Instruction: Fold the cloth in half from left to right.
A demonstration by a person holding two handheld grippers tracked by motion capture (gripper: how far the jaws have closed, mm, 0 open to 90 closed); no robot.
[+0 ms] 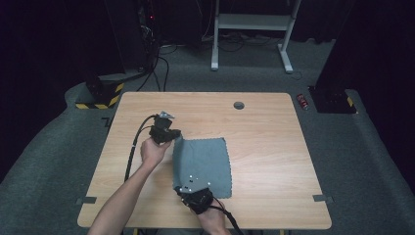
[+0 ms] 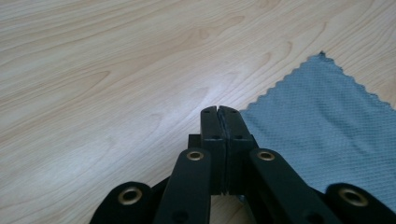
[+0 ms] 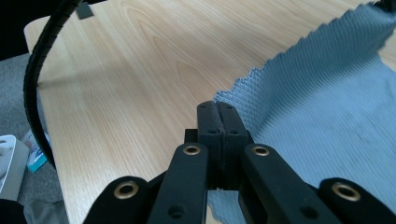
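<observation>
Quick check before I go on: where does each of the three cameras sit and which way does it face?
High view: above the person's side, looking forward and down on the table; forearms, left gripper and right gripper show.
Left gripper view: rides on the left gripper, looking along its shut jaws at the cloth edge.
Right gripper view: rides on the right gripper, jaws shut at the cloth's edge; a cable crosses.
All three share the grey cloth and wooden tabletop.

No legible text, label, brand or number in any view. The one sign: yellow-and-black hazard striping on the base block (image 1: 100, 94) on the floor off the tabletop's far left corner, and a small yellow-black patch on the black base (image 1: 334, 99) at far right. The red object (image 1: 303, 101) on the carpet carries markings too small to read.
</observation>
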